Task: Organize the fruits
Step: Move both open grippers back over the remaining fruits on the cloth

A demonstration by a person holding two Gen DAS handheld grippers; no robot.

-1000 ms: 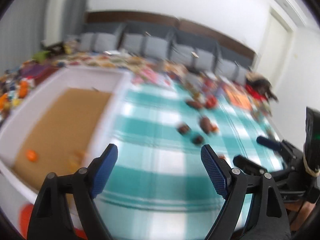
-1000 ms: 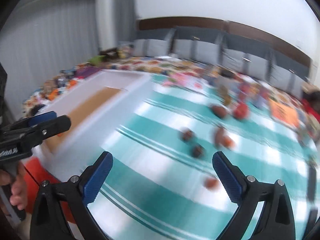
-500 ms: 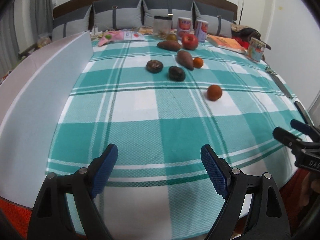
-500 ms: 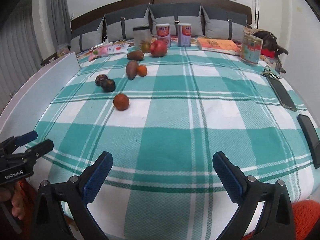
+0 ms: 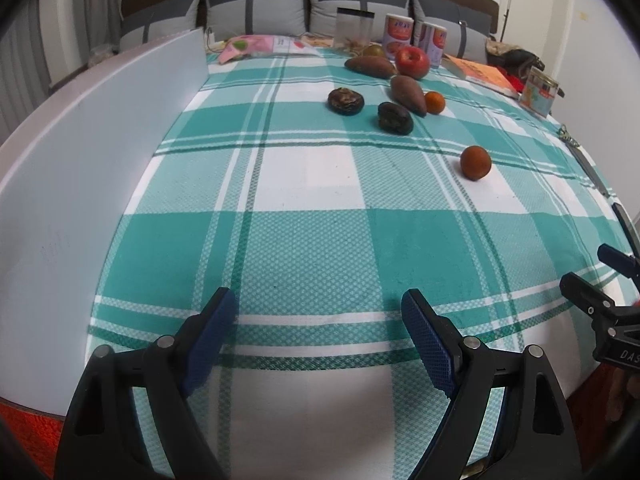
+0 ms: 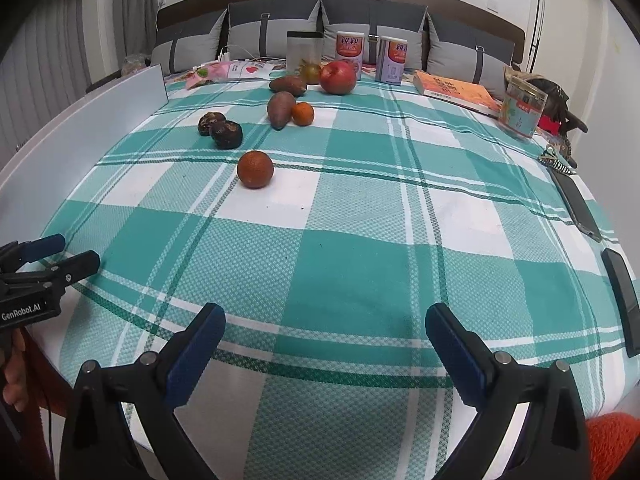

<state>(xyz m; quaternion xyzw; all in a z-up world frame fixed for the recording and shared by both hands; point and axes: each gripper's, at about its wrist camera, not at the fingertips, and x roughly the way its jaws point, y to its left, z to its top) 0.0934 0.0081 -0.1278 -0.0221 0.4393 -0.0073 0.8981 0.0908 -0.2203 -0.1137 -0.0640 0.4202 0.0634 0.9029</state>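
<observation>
Fruits lie on a green-and-white checked cloth point(image 5: 312, 248). An orange point(image 5: 475, 162) point(image 6: 255, 169) lies nearest. Behind it are two dark wrinkled fruits point(image 5: 346, 100) point(image 5: 395, 118), a sweet potato point(image 5: 408, 94) point(image 6: 280, 110), a small orange point(image 5: 434, 102) point(image 6: 302, 113), another sweet potato point(image 5: 370, 66), a red apple point(image 5: 413, 62) point(image 6: 338, 77) and a greenish fruit point(image 6: 311, 72). My left gripper point(image 5: 320, 338) is open and empty above the near cloth edge; it also shows in the right wrist view point(image 6: 44, 254). My right gripper point(image 6: 325, 344) is open and empty; it also shows in the left wrist view point(image 5: 600, 268).
A white box wall point(image 5: 92, 152) point(image 6: 100, 120) runs along the left side. At the back stand two cans point(image 6: 349, 54), a clear container point(image 6: 304, 50), a book point(image 6: 456, 91) and a printed tin point(image 6: 522, 110). Dark phones point(image 6: 576, 204) lie at the right edge.
Both views swung from a blurred look over the white box to a steady, lower look across the cloth at the fruits. Both grippers stayed open.
</observation>
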